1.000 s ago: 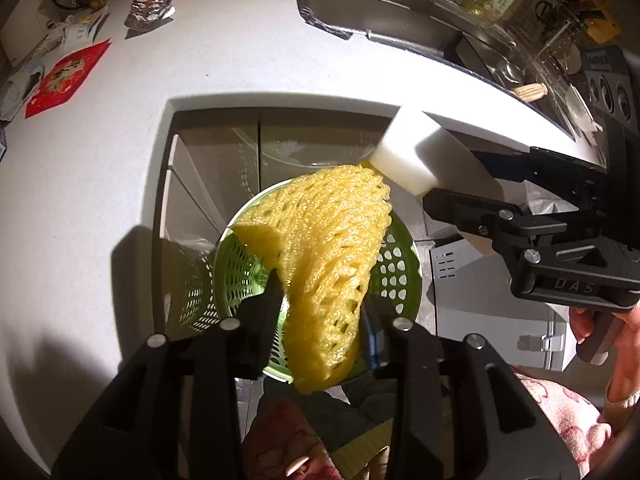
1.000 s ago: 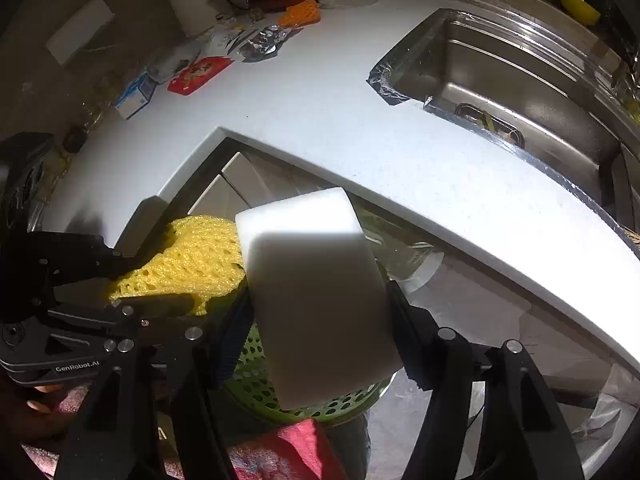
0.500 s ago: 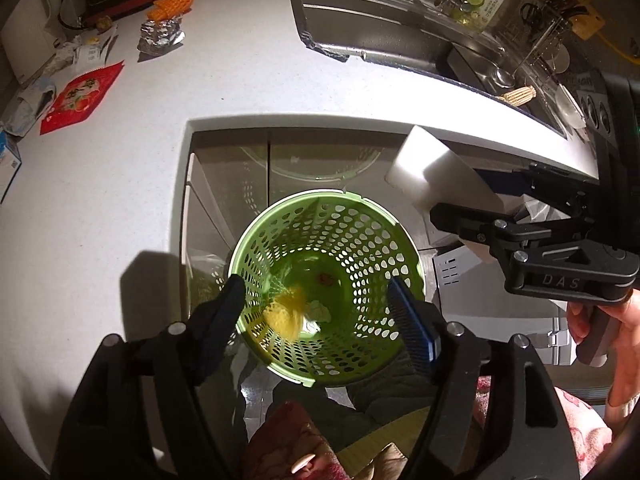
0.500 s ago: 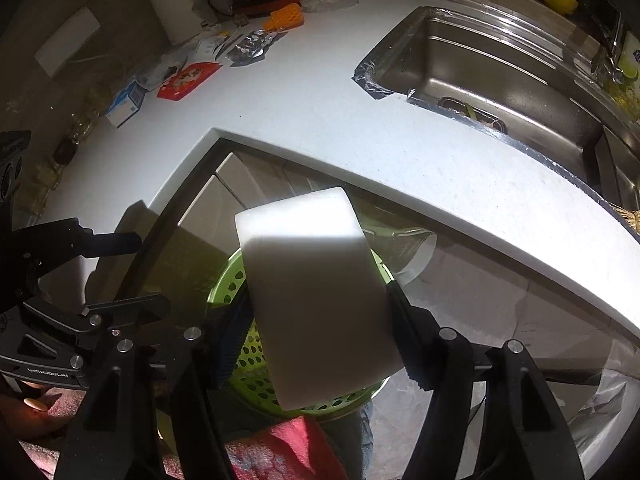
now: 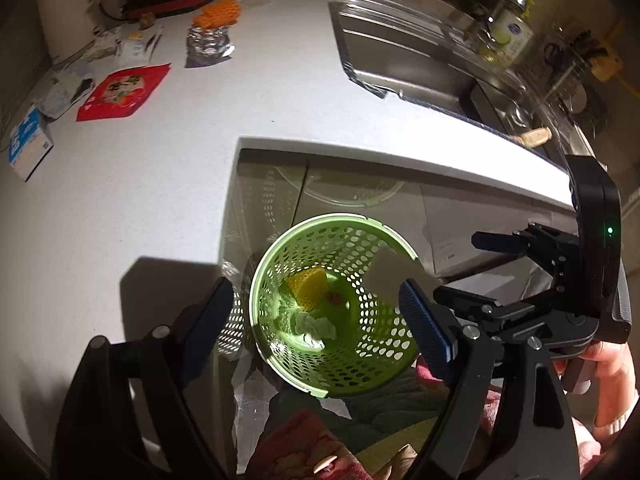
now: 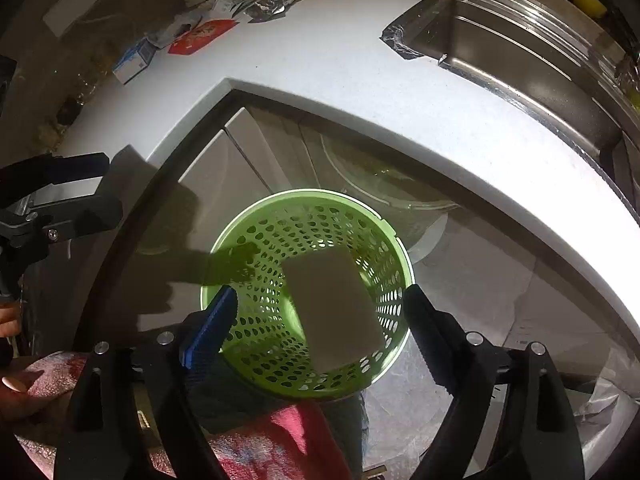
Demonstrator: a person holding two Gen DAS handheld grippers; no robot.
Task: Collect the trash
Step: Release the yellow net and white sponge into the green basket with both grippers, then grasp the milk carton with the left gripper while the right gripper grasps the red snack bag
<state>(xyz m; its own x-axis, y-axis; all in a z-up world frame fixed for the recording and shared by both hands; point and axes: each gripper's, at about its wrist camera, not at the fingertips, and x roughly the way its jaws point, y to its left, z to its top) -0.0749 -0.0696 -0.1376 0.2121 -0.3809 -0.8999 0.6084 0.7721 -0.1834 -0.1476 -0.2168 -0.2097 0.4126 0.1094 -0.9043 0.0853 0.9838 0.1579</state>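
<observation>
Trash is being dropped into a green perforated basket (image 6: 308,296) held below the edge of a white countertop (image 5: 140,184). The right gripper (image 6: 320,320) is seen above the basket with its jaws opening; a white foam block (image 6: 332,312) lies between them untouched by either pad, apparently released and falling inside the rim. The left gripper (image 5: 316,308) is also held over the basket, its jaws opening with nothing between them. At the basket's bottom a yellow foam net (image 5: 308,286) and a crumpled white scrap (image 5: 316,326) can be made out. The release step appears to be in hand. More litter is left far back on the counter: a red wrapper (image 5: 124,92), a foil packet (image 5: 208,44), an orange net (image 5: 218,12) and a small blue-and-white box (image 5: 30,146). Both grippers would next need to be carried there, spread wide, for another pickup.
</observation>
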